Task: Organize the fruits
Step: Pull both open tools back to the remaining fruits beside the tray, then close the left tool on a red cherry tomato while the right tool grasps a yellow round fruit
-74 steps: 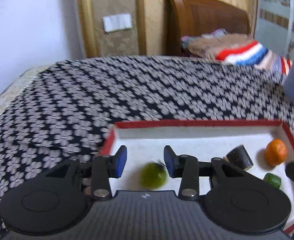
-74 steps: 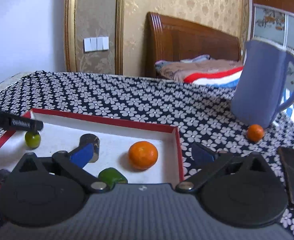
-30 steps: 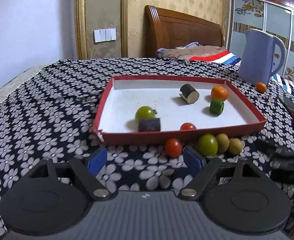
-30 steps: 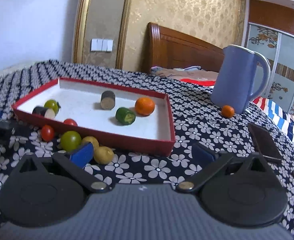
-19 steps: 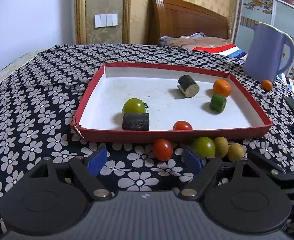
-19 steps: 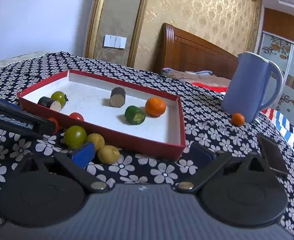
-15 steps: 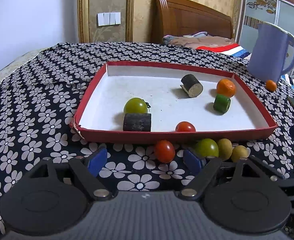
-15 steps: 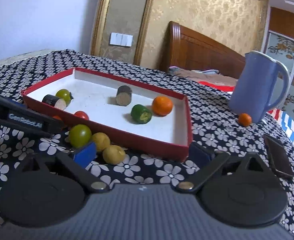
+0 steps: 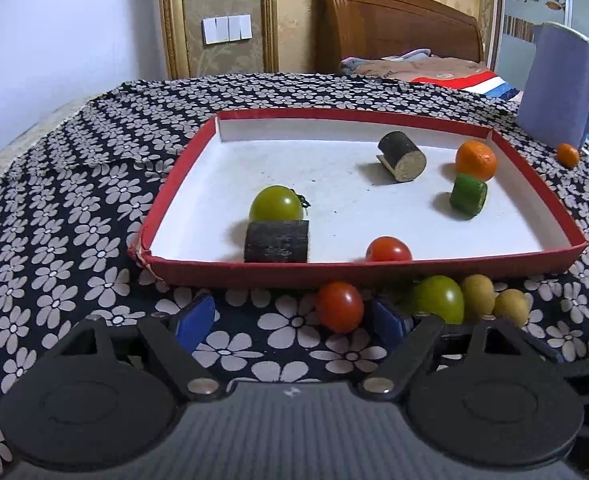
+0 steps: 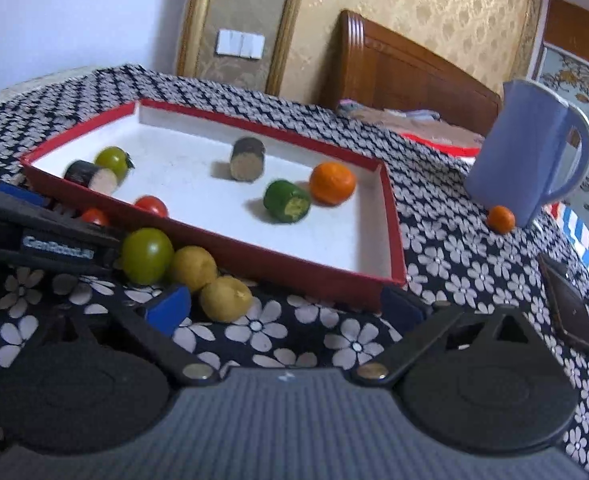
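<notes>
Both grippers wide open over loose fruit at the near edge of the red tray.

The left gripper (image 9: 292, 322) hangs with jaws spread and empty, a red tomato (image 9: 339, 306) on the flowered tablecloth (image 9: 54, 208) just ahead between its pads; the right gripper (image 10: 284, 306) is likewise released, a yellow fruit (image 10: 225, 298) just inside its left pad. A green tomato (image 9: 438, 298) and another yellow fruit (image 10: 192, 268) lie against the tray's near wall. Inside the red tray (image 9: 182, 168): two dark cylinders, a green tomato, a red tomato, a green chunk and an orange (image 9: 475, 161). Beyond its far right corner stands a blue jug (image 9: 558, 84).
</notes>
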`<state>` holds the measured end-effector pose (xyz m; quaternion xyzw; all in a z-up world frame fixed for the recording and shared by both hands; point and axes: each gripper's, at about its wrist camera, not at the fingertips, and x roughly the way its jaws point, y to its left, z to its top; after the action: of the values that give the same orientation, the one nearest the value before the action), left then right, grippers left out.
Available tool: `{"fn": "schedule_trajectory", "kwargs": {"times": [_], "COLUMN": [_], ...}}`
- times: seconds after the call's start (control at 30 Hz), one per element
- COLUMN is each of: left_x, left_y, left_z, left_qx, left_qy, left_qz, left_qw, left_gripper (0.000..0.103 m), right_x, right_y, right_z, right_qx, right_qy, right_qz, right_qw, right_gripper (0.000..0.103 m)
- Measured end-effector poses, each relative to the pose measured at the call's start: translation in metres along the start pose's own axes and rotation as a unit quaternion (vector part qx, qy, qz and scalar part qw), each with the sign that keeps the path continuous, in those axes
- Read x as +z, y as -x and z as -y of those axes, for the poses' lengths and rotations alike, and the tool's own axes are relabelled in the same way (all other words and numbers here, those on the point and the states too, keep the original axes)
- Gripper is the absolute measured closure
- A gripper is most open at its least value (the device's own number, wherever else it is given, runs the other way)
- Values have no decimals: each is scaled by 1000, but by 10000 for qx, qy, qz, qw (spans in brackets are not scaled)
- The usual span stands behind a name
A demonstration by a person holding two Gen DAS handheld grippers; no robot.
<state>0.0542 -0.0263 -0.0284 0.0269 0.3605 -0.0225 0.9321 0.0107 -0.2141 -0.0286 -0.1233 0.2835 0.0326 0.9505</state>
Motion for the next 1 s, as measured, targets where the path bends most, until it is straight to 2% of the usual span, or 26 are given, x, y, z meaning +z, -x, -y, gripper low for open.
{"fn": "schedule_trajectory", "kwargs": {"times": [0.13, 0.27, 0.4, 0.47, 0.53, 0.7, 1.0], "left_x": [-3, -5, -3, -4, -5, -5, -4], "left_y": [4, 16, 25, 30, 33, 27, 15], "left_z": [-11, -36, -52, -54, -55, -52, -34], "left_qx": [115, 155, 94, 15, -21, -298, -166], "left_qy": [25, 291, 383, 340, 297, 235, 27], "left_qz": [38, 94, 141, 184, 253, 207, 100], "left_qw": [9999, 9994, 9991, 9993, 9992, 9991, 9998], "left_gripper": [19, 19, 19, 19, 19, 19, 19], "right_x": [-2, -6, -9, -9, -9, -10, -11], "right_y": [3, 15, 23, 19, 14, 6, 2], "right_z": [12, 32, 31, 24, 20, 24, 26], "right_qx": [-226, -861, -190, -54, -20, 182, 154], "right_qy": [-232, -574, -515, -321, -144, -258, -384], "right_qz": [21, 94, 225, 171, 117, -45, -56], "right_qw": [9995, 9946, 9982, 9993, 9998, 9995, 9991], "right_gripper": [0, 0, 0, 2, 7, 13, 17]}}
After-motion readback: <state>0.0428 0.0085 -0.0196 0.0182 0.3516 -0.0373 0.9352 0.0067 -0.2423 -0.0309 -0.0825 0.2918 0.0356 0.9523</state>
